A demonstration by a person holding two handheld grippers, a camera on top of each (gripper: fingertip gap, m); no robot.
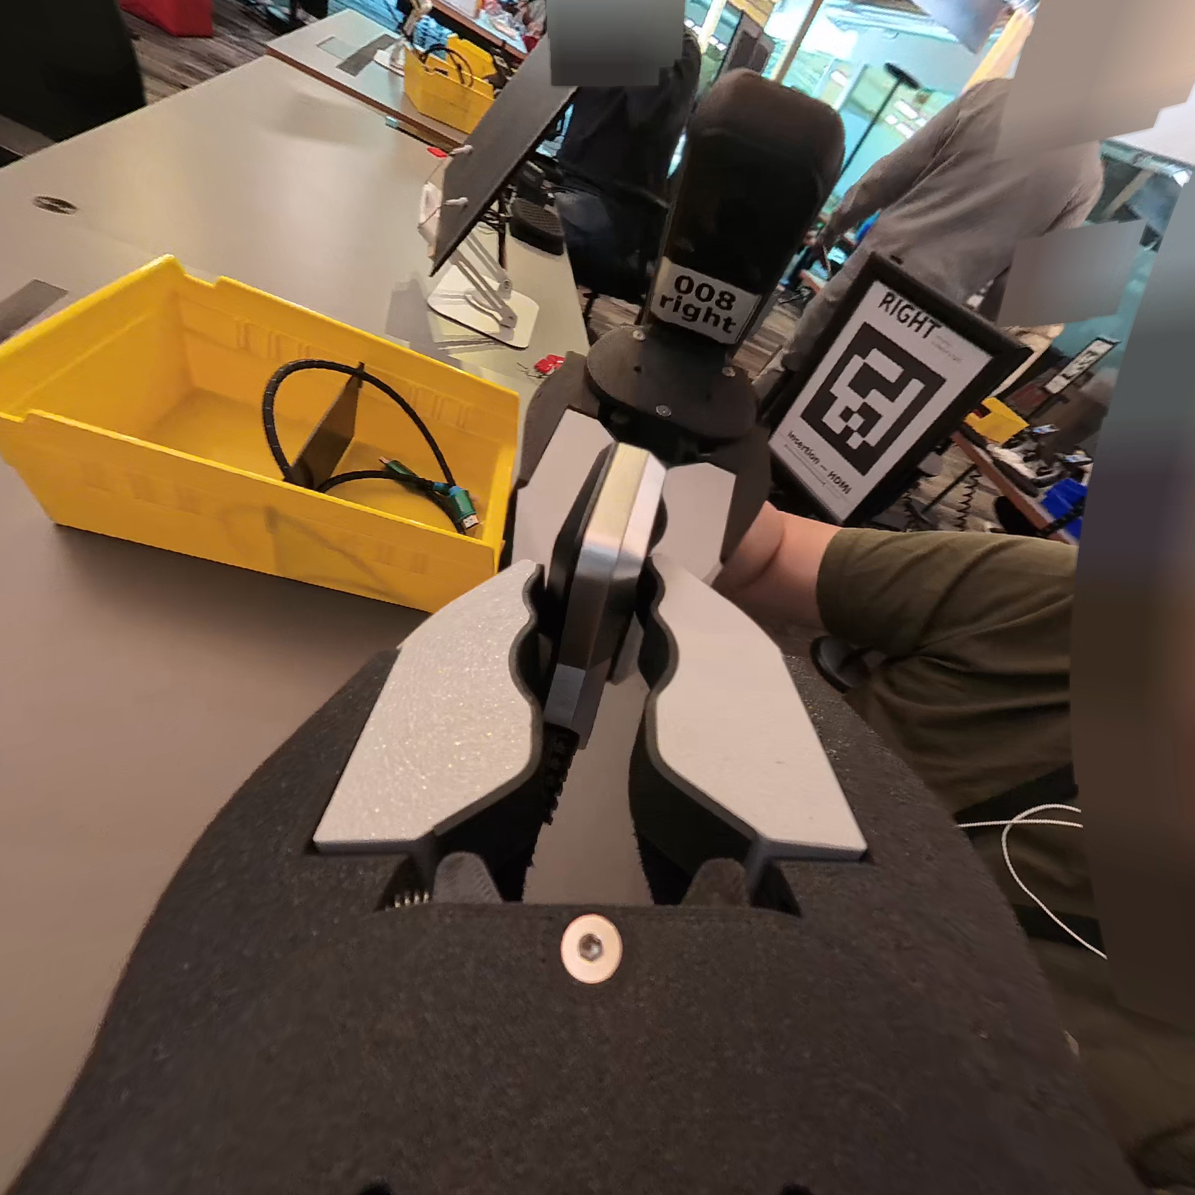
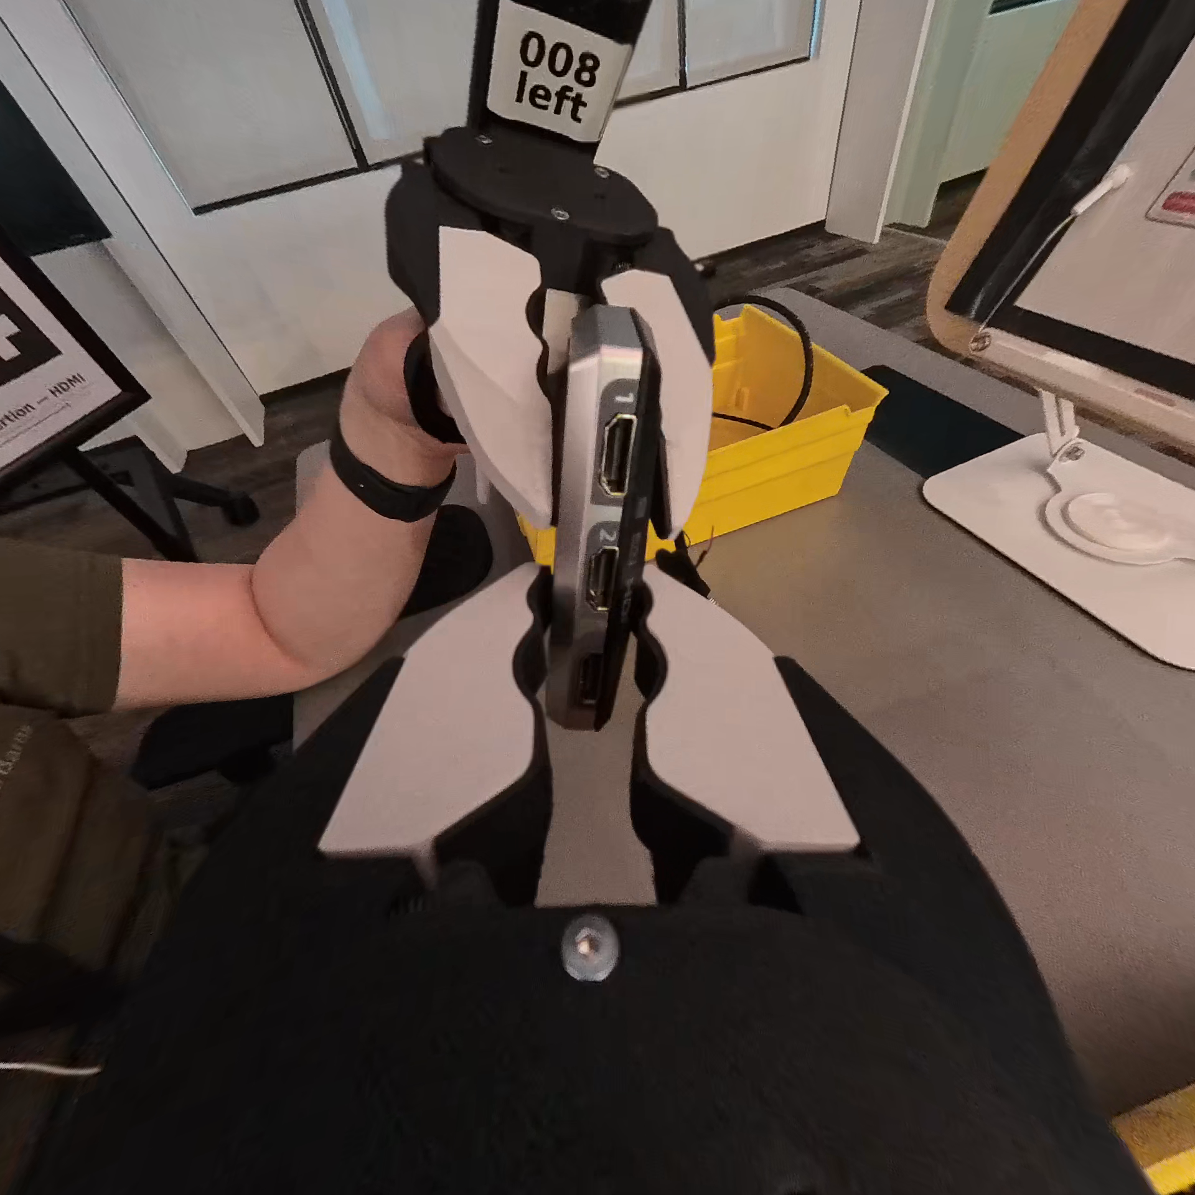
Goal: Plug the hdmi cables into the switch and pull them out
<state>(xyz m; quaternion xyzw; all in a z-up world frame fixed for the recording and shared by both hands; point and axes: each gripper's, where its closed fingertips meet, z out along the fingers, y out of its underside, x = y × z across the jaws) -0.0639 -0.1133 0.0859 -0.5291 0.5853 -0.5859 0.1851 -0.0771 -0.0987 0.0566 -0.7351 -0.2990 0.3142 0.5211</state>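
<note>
Gripping the switch [image 2: 598, 517] edge-on from opposite ends, both hand-held grippers clenched, long axis running between them

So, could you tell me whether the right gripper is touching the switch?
Touching: in the right wrist view, the right gripper has both fingertips pressed against the switch sides.

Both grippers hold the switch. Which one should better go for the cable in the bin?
Probably the left gripper: the yellow bin lies on its side; the right gripper can keep the switch.
</note>
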